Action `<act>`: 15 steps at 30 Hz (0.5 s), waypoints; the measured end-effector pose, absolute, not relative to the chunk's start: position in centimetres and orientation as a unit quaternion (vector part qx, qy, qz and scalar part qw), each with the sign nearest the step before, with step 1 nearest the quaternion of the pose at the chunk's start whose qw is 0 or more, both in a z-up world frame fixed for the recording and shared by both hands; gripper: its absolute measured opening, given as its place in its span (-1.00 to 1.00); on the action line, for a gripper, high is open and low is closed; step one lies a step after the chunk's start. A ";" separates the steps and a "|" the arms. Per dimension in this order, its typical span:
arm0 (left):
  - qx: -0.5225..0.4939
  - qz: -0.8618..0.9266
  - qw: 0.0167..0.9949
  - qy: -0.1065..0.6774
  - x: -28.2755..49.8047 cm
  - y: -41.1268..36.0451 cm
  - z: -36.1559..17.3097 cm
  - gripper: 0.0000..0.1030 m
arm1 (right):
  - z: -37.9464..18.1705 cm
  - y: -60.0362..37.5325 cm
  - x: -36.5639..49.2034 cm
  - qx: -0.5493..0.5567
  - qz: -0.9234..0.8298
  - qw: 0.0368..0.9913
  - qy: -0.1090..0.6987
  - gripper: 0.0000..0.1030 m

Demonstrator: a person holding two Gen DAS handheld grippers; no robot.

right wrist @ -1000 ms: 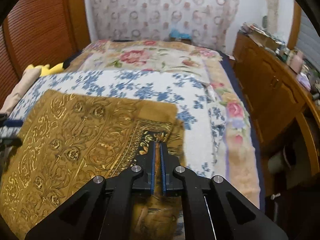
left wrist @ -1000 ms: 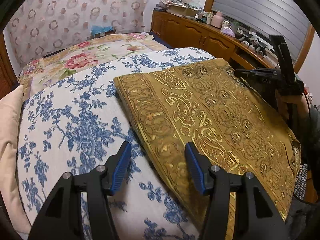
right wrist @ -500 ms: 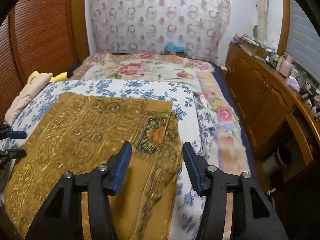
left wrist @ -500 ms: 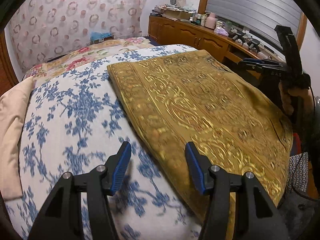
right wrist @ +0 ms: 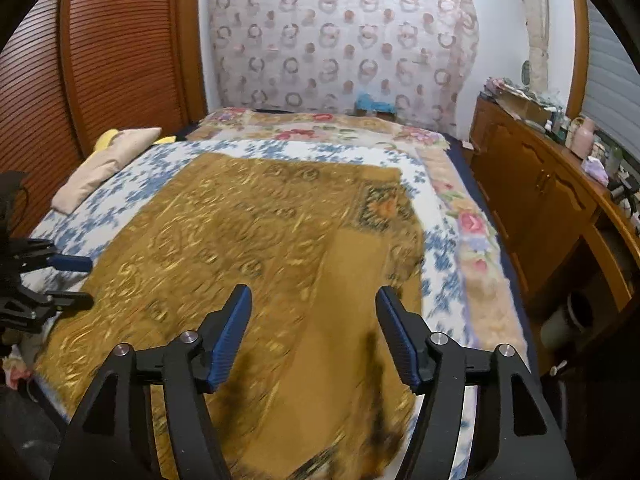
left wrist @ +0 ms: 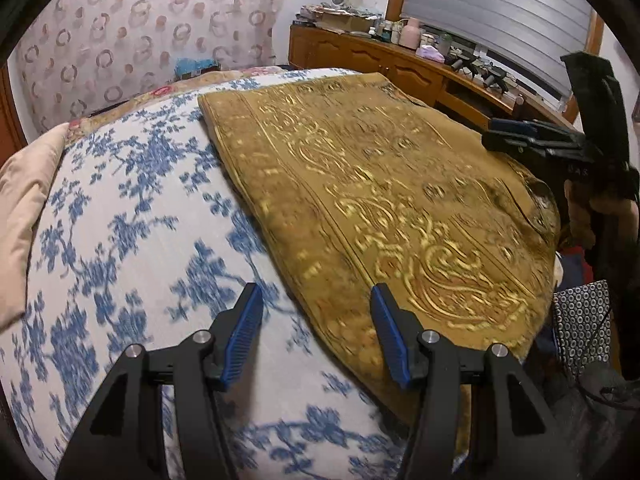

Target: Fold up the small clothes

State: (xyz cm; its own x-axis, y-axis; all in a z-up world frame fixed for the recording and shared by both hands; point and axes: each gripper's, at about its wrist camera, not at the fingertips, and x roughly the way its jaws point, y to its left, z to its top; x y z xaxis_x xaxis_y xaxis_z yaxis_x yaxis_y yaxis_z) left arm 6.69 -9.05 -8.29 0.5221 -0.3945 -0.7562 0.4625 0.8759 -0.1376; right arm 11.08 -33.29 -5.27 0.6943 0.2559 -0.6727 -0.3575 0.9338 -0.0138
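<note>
The gold cloth (right wrist: 248,240) is laid folded on the bed (left wrist: 132,216), further folds seem left, and the left gripper (left wrist: 316,336) and the right gripper (right wrist: 314,336) are held with jaws apart, empty.

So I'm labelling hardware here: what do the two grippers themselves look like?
Both match: the left gripper and right gripper have matte black angular frames, silver round bolts at the joints, and ribbed blue pads lining the fingers. No cables or sleeves show on them.

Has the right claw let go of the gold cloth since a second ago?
Yes. The right claw is open now and backed toward the bed's foot, away from the gold cloth.
</note>
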 end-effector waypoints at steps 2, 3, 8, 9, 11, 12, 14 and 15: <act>0.039 -0.248 0.870 0.425 6.2 -9.2 -8.2 0.07 | -5.5 -33.0 10.1 -0.073 0.172 0.917 0.354 0.30; 0.039 -0.250 0.868 0.427 5.9 -9.3 -8.2 0.07 | -5.7 -32.9 9.5 -0.073 0.175 0.915 0.355 0.30; 0.045 -0.268 0.861 0.430 4.8 -9.8 -8.2 0.04 | -6.5 -32.5 7.9 -0.069 0.185 0.911 0.363 0.32; 0.047 -0.273 0.859 0.430 4.6 -10.0 -8.2 -0.11 | -6.6 -32.4 7.8 -0.068 0.187 0.910 0.363 0.32; 0.042 -0.286 0.854 0.433 4.4 -10.2 -8.1 -0.43 | -6.8 -32.3 7.4 -0.063 0.190 0.910 0.364 0.32; 0.038 -0.291 0.851 0.436 4.4 -10.3 -8.1 -0.59 | -6.9 -32.2 7.2 -0.061 0.194 0.909 0.365 0.32; 0.036 -0.294 0.851 0.434 4.3 -10.3 -7.8 -0.88 | -7.0 -32.1 6.9 -0.061 0.199 0.907 0.367 0.33; 0.033 -0.297 0.853 0.428 4.3 -10.3 -7.4 -0.95 | -6.9 -31.8 6.6 -0.064 0.202 0.906 0.367 0.33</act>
State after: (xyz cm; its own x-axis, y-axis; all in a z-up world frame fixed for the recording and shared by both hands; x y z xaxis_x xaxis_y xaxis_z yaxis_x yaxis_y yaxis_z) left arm 4.27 -10.32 -7.36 0.4567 -0.4788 -0.7498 0.5345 0.8214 -0.1990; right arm 6.65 -31.82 -6.93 0.6500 0.3185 -0.6900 -0.4122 0.9105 0.0319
